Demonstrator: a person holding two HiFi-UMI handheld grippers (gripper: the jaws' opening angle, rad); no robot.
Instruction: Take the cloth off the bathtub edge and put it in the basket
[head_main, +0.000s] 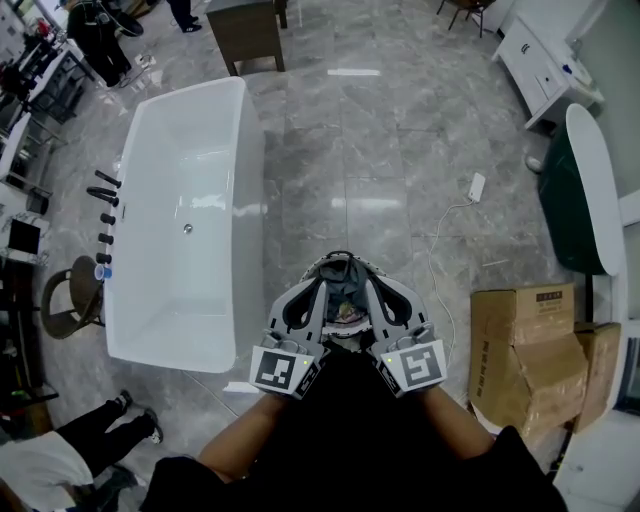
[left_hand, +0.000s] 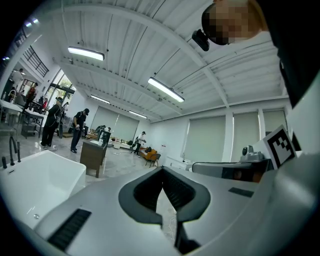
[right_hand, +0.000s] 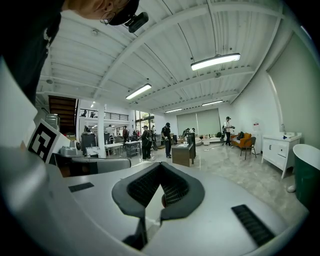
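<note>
The left tool (head_main: 322, 282) and right tool (head_main: 368, 282) are closed and empty, side by side over the basket (head_main: 322, 264) on the floor near the bathtub (head_main: 250, 200) corner, where the cloth (head_main: 345, 290) appears to lie inside; a careless low sweep could tip the basket.

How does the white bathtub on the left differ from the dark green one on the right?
The white bathtub is rectangular with squared corners; the dark green bathtub is rounded. The white bathtub shows whole, with black fittings along one long rim; the green one is cut by the picture's edge. Both stand on the grey marble floor.
</note>
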